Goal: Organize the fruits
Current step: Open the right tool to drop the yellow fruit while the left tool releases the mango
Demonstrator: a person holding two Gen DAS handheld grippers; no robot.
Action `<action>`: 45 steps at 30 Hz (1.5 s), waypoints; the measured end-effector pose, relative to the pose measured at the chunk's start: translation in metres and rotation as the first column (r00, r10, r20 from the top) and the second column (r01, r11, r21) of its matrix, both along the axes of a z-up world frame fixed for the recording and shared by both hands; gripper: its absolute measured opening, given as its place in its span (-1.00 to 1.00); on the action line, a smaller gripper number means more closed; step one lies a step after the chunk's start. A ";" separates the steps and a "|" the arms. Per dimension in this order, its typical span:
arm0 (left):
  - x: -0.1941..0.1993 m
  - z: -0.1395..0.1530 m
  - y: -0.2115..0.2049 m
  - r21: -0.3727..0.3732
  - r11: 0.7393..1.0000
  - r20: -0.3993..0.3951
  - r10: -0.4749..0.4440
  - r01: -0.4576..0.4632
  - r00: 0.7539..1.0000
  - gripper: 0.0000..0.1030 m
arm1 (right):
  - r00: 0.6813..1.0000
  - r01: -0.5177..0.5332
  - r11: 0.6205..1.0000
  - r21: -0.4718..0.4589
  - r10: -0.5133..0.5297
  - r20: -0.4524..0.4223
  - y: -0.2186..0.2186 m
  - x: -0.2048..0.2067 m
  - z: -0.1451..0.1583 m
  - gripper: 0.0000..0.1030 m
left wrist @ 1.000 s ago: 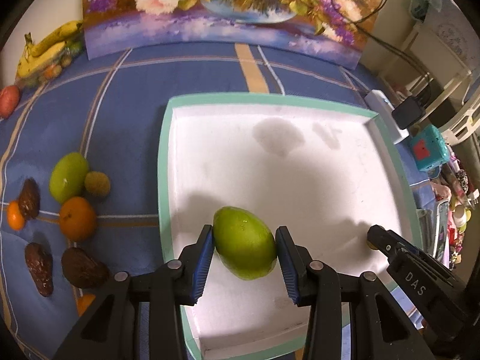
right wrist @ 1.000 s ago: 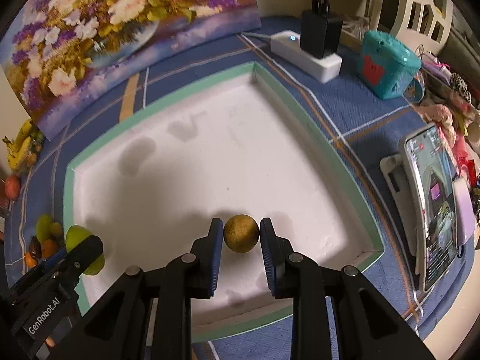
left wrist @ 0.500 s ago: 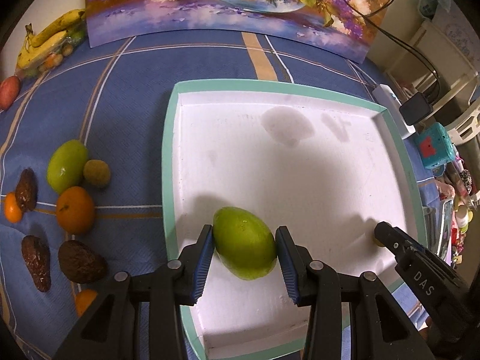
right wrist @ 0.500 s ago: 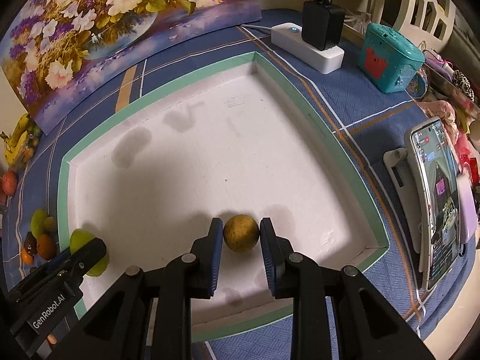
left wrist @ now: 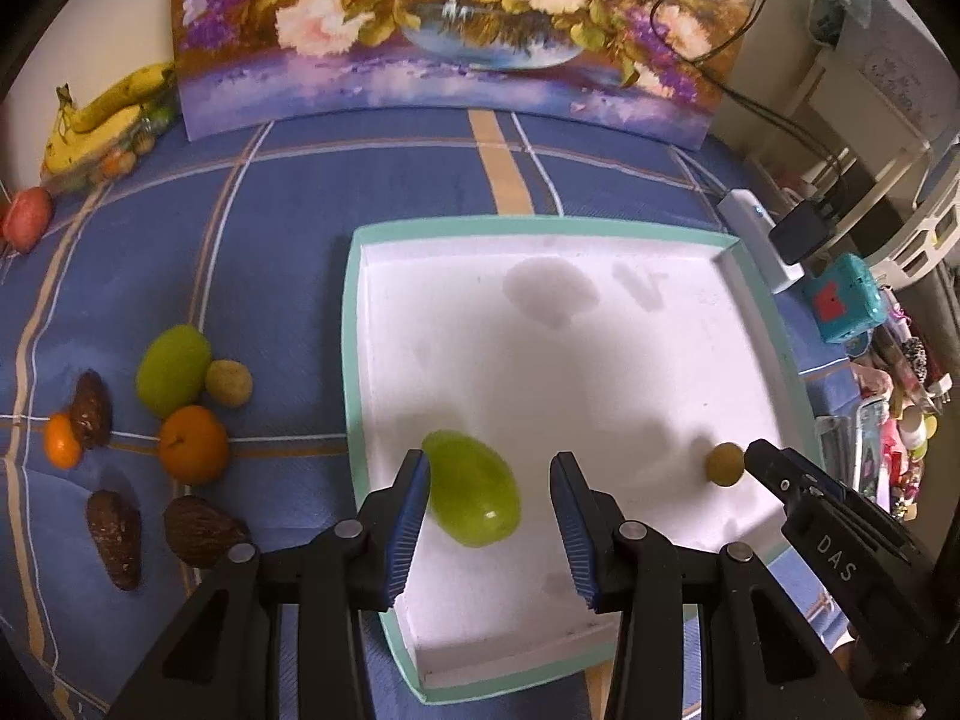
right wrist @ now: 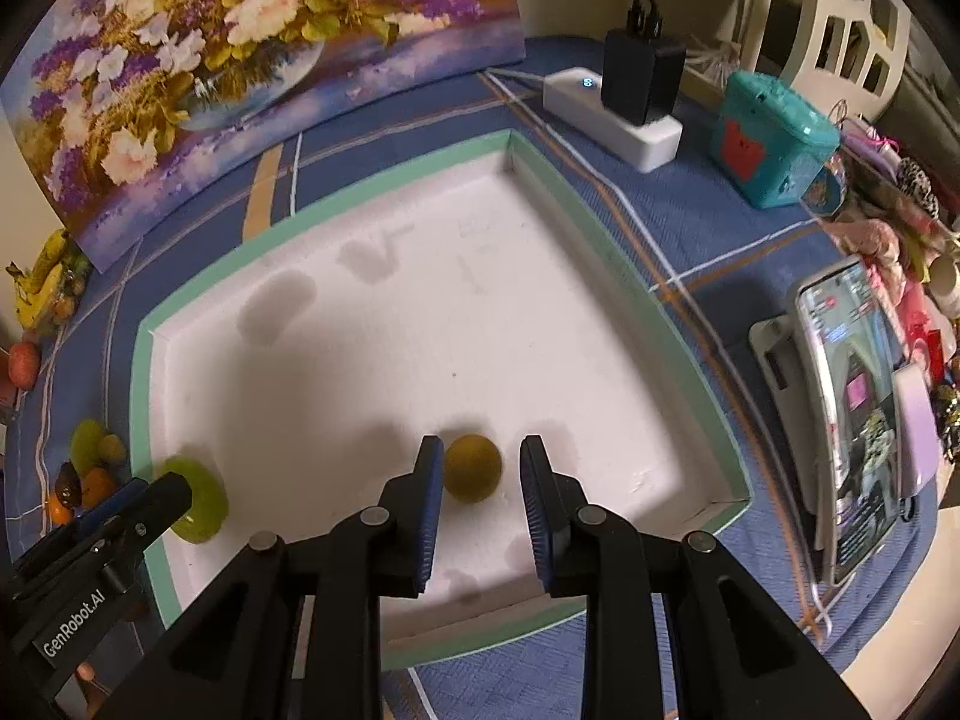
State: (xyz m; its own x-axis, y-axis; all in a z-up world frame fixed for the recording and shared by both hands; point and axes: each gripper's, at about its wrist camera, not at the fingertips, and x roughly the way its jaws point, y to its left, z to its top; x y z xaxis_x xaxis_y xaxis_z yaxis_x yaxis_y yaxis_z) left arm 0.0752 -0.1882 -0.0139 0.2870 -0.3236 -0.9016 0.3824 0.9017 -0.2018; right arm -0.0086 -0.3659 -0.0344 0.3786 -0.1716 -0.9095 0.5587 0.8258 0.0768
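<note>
A white tray with a green rim point(left wrist: 351, 324) lies on the blue cloth; it also shows in the right wrist view point(right wrist: 139, 360). A green mango point(left wrist: 471, 495) rests on the tray floor between the fingers of my left gripper point(left wrist: 489, 507), which is open and no longer squeezes it. A small yellow-brown round fruit point(right wrist: 472, 467) lies on the tray between the fingers of my right gripper point(right wrist: 483, 486), which is open around it. That fruit shows in the left wrist view point(left wrist: 725, 463) too, and the mango in the right wrist view point(right wrist: 201, 501).
Left of the tray lie a second green mango point(left wrist: 173, 369), a small round fruit point(left wrist: 228, 382), an orange point(left wrist: 193, 444), a small orange point(left wrist: 62, 449) and several brown fruits point(left wrist: 201, 531). Bananas point(left wrist: 102, 114) lie far left. A power strip point(right wrist: 612, 117), a teal box point(right wrist: 771, 141) and a phone point(right wrist: 855, 402) stand right.
Both grippers have opened. The left one let go of the green mango, the right one let go of the small round fruit; both fruits now rest on the tray.
</note>
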 end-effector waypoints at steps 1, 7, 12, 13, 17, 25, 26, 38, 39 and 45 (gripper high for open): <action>0.000 0.003 0.001 -0.003 1.000 0.004 -0.001 0.001 1.000 -0.12 | 1.000 -0.003 1.000 -0.004 0.003 0.010 0.000 -0.001 0.005 -0.48; -0.004 0.023 0.007 -0.009 1.000 0.050 0.010 -0.009 0.999 -0.12 | 0.998 -0.016 1.000 -0.026 0.018 0.063 0.003 -0.008 0.028 -0.48; -0.006 0.028 0.017 -0.009 0.999 0.063 0.033 -0.032 0.997 -0.12 | 0.996 -0.023 0.999 -0.039 0.026 0.087 0.007 -0.012 0.039 -0.48; -0.006 0.029 0.019 -0.009 0.999 0.063 0.038 -0.037 0.997 -0.12 | 0.996 -0.023 0.999 -0.040 0.027 0.089 0.007 -0.012 0.040 -0.48; -0.005 0.031 0.027 -0.004 0.998 0.068 0.063 -0.063 0.996 -0.12 | 0.995 -0.024 0.999 -0.039 0.028 0.094 0.008 -0.014 0.042 -0.48; -0.002 0.033 0.039 -0.006 0.995 0.066 0.103 -0.103 0.992 -0.12 | 0.994 -0.031 0.999 -0.035 0.034 0.102 0.010 -0.016 0.043 -0.48; -0.002 0.032 0.040 -0.003 0.994 0.066 0.107 -0.107 0.992 -0.12 | 0.994 -0.032 0.999 -0.033 0.035 0.102 0.010 -0.016 0.043 -0.48; 0.009 0.004 0.058 0.149 0.966 0.055 0.203 -0.210 0.978 0.93 | 0.997 -0.053 0.998 -0.041 0.055 0.058 0.011 -0.010 0.031 0.32; 0.010 0.002 0.060 0.156 0.963 0.056 0.212 -0.219 0.976 1.00 | 0.997 -0.058 0.997 -0.047 0.060 0.049 0.011 -0.009 0.029 0.36; 0.013 -0.007 0.072 0.181 0.948 0.068 0.253 -0.261 0.965 1.00 | 0.995 -0.091 0.993 -0.079 0.093 0.022 0.016 -0.006 0.022 0.82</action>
State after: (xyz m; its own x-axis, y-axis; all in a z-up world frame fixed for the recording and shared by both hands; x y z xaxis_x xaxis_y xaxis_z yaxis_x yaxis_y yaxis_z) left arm 0.0883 -0.1161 -0.0204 0.3784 -0.0601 -0.9237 0.1371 0.9905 -0.0083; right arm -0.0141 -0.3496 -0.0127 0.4187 -0.2047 -0.8848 0.4789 0.8775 0.0236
